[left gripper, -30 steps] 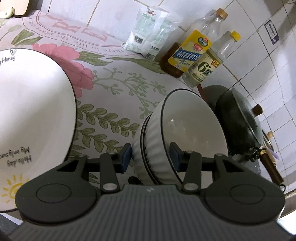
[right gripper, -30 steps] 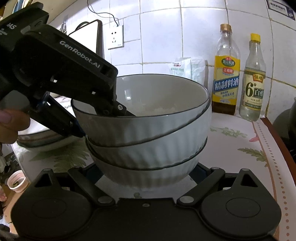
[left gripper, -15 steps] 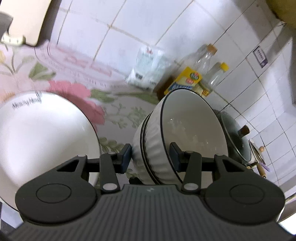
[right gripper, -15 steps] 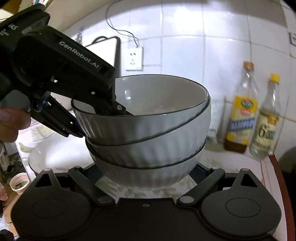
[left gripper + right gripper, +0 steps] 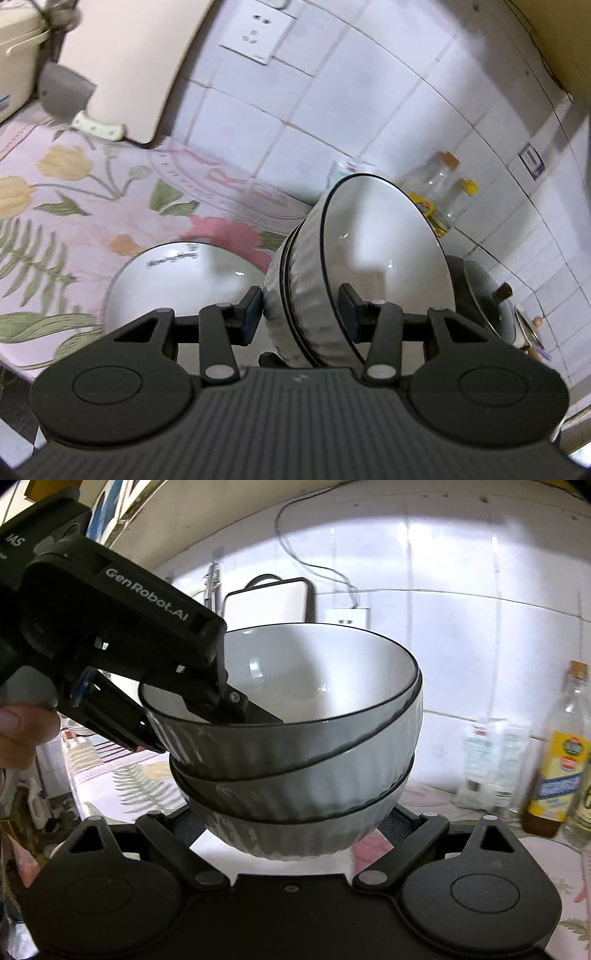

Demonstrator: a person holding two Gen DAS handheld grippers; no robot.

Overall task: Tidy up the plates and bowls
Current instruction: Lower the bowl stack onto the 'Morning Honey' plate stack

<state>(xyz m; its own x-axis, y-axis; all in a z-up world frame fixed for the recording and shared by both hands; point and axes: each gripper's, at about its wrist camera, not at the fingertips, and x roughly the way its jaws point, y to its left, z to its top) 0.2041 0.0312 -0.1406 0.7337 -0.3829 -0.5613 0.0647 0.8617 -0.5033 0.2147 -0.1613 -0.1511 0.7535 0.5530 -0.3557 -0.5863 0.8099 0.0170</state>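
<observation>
A stack of three white ribbed bowls with black rims (image 5: 306, 760) hangs in the air above the counter, held by both grippers. My left gripper (image 5: 301, 314) is shut on the stack's rim, one pad inside the top bowl and one outside; it shows in the right wrist view (image 5: 207, 705) at the stack's left. My right gripper (image 5: 291, 827) is shut around the bottom bowl, its fingertips hidden behind it. The stack also shows in the left wrist view (image 5: 362, 258). A white plate with lettering (image 5: 177, 280) lies on the floral counter below, left of the stack.
Two bottles (image 5: 561, 760) and a white packet (image 5: 484, 768) stand at the tiled wall on the right. A dark lidded pot (image 5: 484, 295) sits right of the stack. A cutting board (image 5: 129, 70), a cleaver (image 5: 66, 92) and a wall socket (image 5: 255, 33) are behind.
Both grippers have lifted the bowl stack well up from the counter. The plate, bottles and pot now appear lower and farther away. The grips have not changed.
</observation>
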